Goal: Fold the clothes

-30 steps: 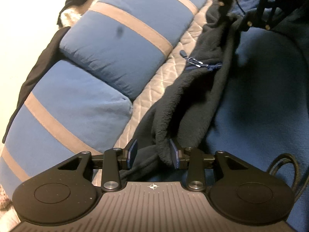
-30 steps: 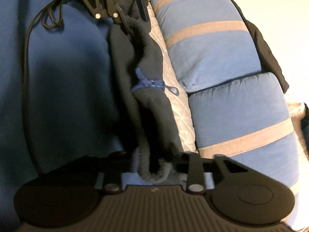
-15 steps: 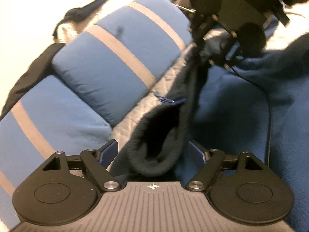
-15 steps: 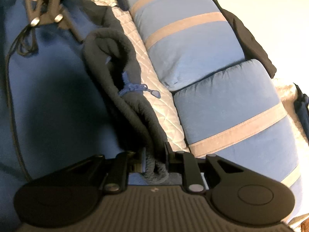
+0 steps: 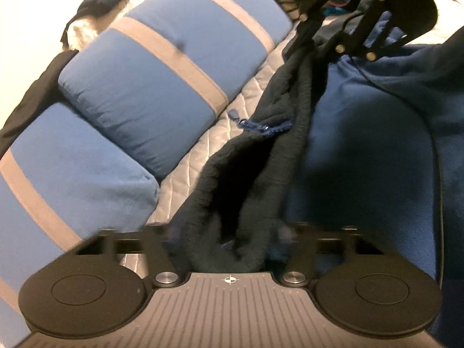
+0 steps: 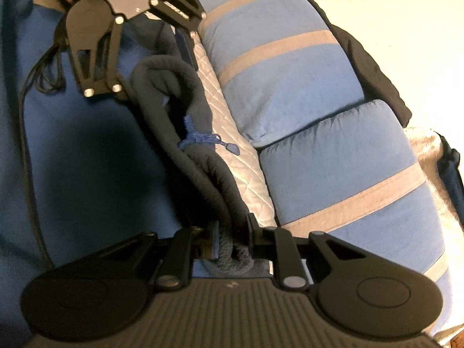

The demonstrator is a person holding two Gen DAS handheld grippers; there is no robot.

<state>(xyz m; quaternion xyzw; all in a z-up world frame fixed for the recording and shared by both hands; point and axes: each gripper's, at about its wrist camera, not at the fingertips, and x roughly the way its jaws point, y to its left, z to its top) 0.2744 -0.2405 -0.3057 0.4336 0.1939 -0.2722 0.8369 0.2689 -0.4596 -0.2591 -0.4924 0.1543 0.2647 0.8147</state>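
Observation:
A dark navy fleece garment point(image 5: 278, 150) with a blue zipper point(image 5: 261, 126) hangs as a long bunched strip between my two grippers, above the blue blanket. My left gripper point(image 5: 229, 237) is closing, its jaws blurred, with a thick fold of fleece filling the gap and the pads against it. From the right wrist view, the left gripper point(image 6: 156, 66) is at the strip's far end. My right gripper point(image 6: 233, 240) is shut on the other end of the fleece point(image 6: 203, 174). In the left wrist view, the right gripper point(image 5: 319, 43) is at the top, holding the cloth.
Two blue pillows with grey stripes point(image 5: 162, 81) point(image 6: 333, 174) lie beside a strip of white quilted cover point(image 6: 243, 162). A blue blanket point(image 5: 362, 159) spreads under the garment, with a black cable point(image 6: 26, 133) looping over it. Dark clothing point(image 6: 374, 75) lies behind the pillows.
The left jaws spread wide around the fleece half a second ago and have now come in on it. The right gripper kept its grip and the strip rose a little.

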